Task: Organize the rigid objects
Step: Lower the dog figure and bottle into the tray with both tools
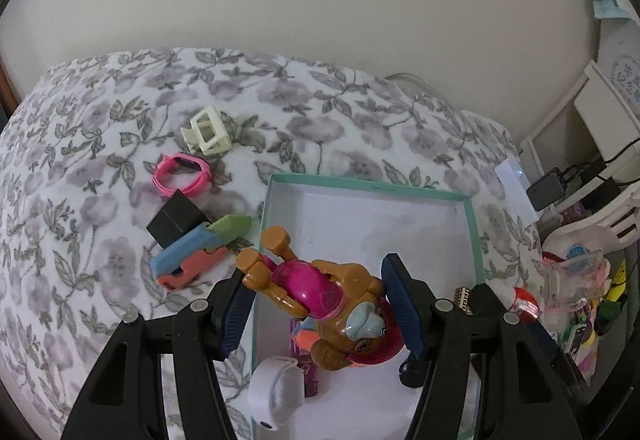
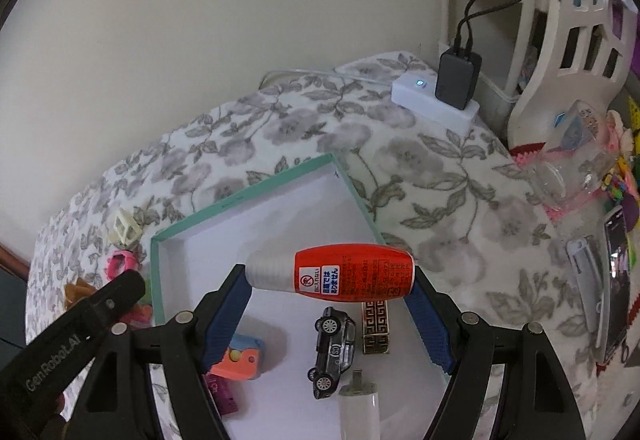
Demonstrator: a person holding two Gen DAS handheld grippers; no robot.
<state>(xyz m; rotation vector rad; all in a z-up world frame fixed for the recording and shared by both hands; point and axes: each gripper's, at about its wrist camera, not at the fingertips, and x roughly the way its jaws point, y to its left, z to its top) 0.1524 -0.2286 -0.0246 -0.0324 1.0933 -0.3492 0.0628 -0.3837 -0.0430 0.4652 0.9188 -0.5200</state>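
The left tool (image 1: 320, 304) grips a brown and pink toy dog (image 1: 320, 296) between its pads above the near left of the teal-rimmed box (image 1: 474, 236). The right tool (image 2: 330, 310) clamps a red-labelled bottle (image 2: 332, 274) lengthwise above the box, over a toy car (image 2: 334, 352) inside it.

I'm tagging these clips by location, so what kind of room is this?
Probably a bedroom or child's room at home: a floral blanket spread by the wall, a charger plugged in, and a white toy rack.
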